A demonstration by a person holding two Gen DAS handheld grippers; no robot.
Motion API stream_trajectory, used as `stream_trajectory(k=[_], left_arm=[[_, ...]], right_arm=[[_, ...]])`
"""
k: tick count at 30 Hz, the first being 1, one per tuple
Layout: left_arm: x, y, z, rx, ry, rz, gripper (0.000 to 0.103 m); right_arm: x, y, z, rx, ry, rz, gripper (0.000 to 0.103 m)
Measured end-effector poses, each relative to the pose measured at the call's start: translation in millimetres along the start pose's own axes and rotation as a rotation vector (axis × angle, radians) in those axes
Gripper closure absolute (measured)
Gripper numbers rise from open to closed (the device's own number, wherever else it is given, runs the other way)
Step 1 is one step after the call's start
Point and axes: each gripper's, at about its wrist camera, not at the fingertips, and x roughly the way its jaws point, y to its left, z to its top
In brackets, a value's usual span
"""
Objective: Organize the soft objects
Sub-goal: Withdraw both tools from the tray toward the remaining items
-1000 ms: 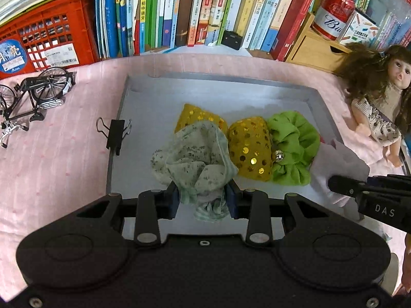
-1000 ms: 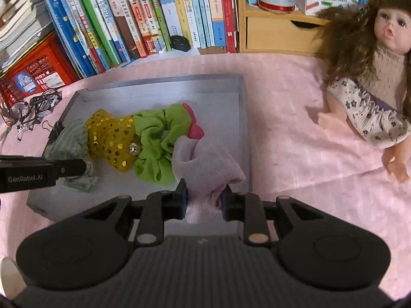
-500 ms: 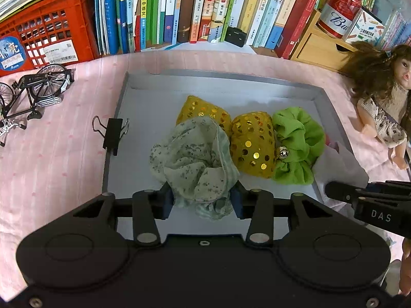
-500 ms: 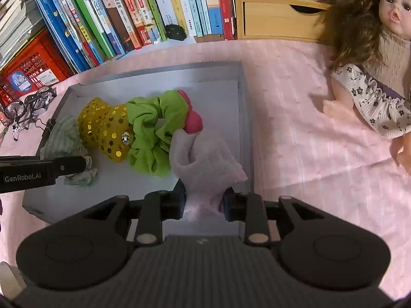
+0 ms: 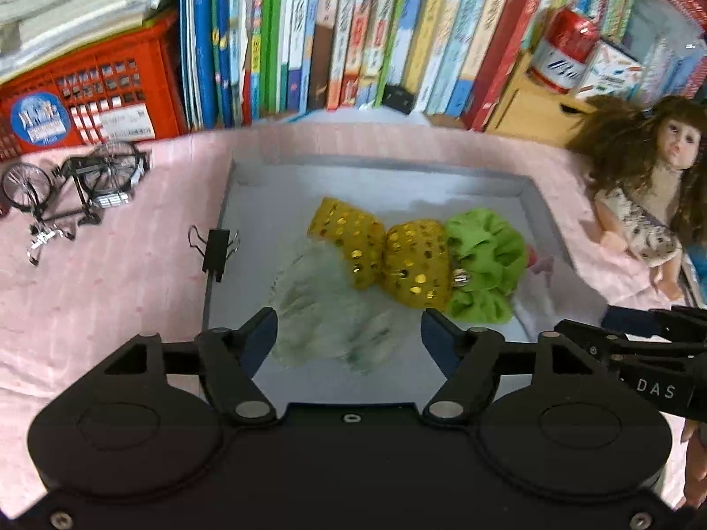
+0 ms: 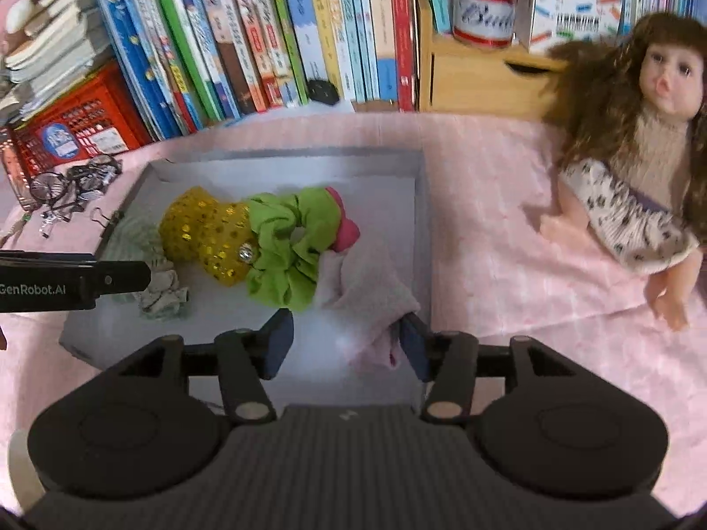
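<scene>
Item: a grey tray (image 5: 247, 203) laid on a desk covered with pink cloth (image 5: 110, 300), taken here as the landmark. Contents, lying in a row across the tray: a pale green flowered scrunchie (image 5: 327, 309) at the left end; a gold sequinned scrunchie (image 5: 380, 256) touching it; a bright green scrunchie (image 5: 486, 265) touching the gold one; a pink item (image 6: 347, 227) partly hidden behind the green one; and a pale lilac cloth (image 6: 366, 296) at the right end, against the tray's right wall. Left claw (image 5: 349, 331): jaws spread wide, nothing gripped, the flowered scrunchie lying loose between them on the tray floor. Right claw (image 6: 344, 338): jaws likewise parted, the lilac cloth lying slack between them, its edge near the right finger; whether the finger touches it cannot be told. Step in hand, as judged: release of the last two soft pieces into the tray, so the gathering appears near complete. Next move, as judged: both claws to be drawn straight back and clear of the tray's near edge, without fabric being snagged or the row disturbed. Outside the tray: a binder clip (image 5: 216, 249) fixed on its left wall, a model bicycle (image 5: 75, 185) further left, a doll (image 6: 636, 154) well to the right, and a row of books (image 5: 353, 31) behind.
</scene>
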Motion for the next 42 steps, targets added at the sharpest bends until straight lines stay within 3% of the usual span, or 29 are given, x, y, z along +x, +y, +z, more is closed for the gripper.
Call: stream_trajectory(k=[10, 22, 30, 42], left_arm=[[-69.0, -18.6, -22.7, 0.045, -0.121, -0.042, 0.028], [-148.2, -33.5, -87.7, 0.1, -0.286, -0.129, 0.023], [-168.2, -40.9, -153.7, 0.103, -0.372, -0.159, 0.02], [-169.0, -60.7, -236.9, 0.081, -0.439, -0.163, 0.019]], right_arm=[[-65.2, 12.3, -15.6, -0.101, -0.137, 0.006, 0.028], [-137.9, -0.6, -68.8, -0.153, -0.315, 0.074, 0.019], [-161.8, -14.2, -120.5, -0.143, -0.421, 0.09, 0.018], [-163.4, -24.6, -189.5, -0.159, -0.535, 0.057, 0.016]])
